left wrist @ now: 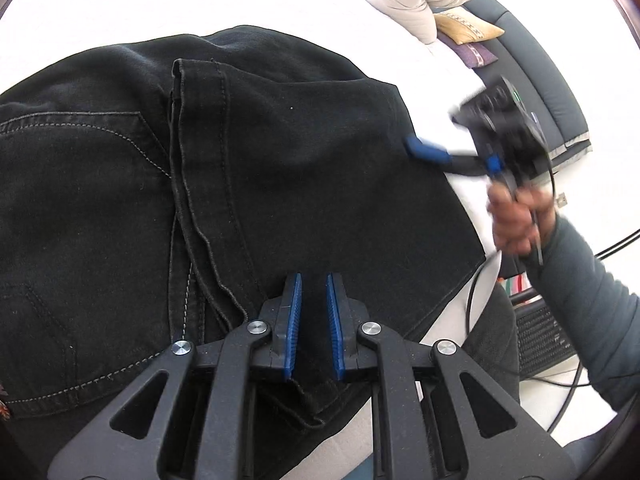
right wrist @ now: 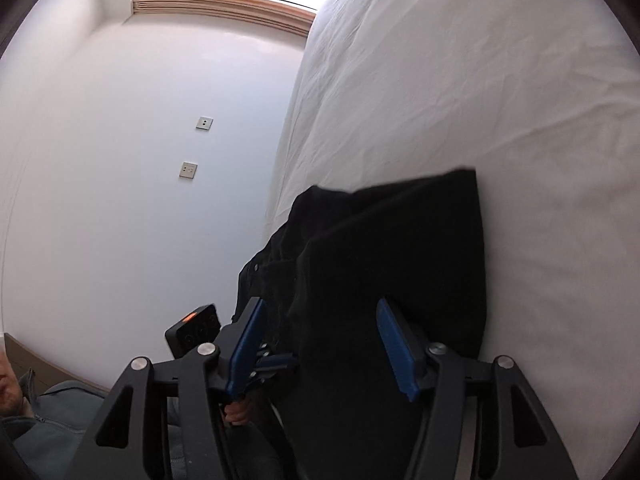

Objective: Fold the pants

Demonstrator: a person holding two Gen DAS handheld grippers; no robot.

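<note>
We see the black denim pants (left wrist: 280, 168) lying folded on the white bed sheet (left wrist: 120, 8), filling the centre and left of the left wrist view, matte cloth with pale stitching around a back pocket at the left and a doubled hem seam running down the middle. Our left gripper (left wrist: 313, 312) sits at the lower centre with its ribbed blue pads a narrow gap apart over the dark cloth, holding nothing we can make out, while our right gripper (left wrist: 426, 150) reaches in blurred from the right edge, its blue tip at the pants' border. Only the right wrist view shows our right gripper (right wrist: 326, 344) with jaws spread wide over the cloth, plus a smooth white wall (right wrist: 140, 140) with two square sockets (right wrist: 188, 170) at the left and a wood-framed window (right wrist: 224, 4) at the top; only the left view shows the pillows (left wrist: 424, 4) at the upper right.
</note>
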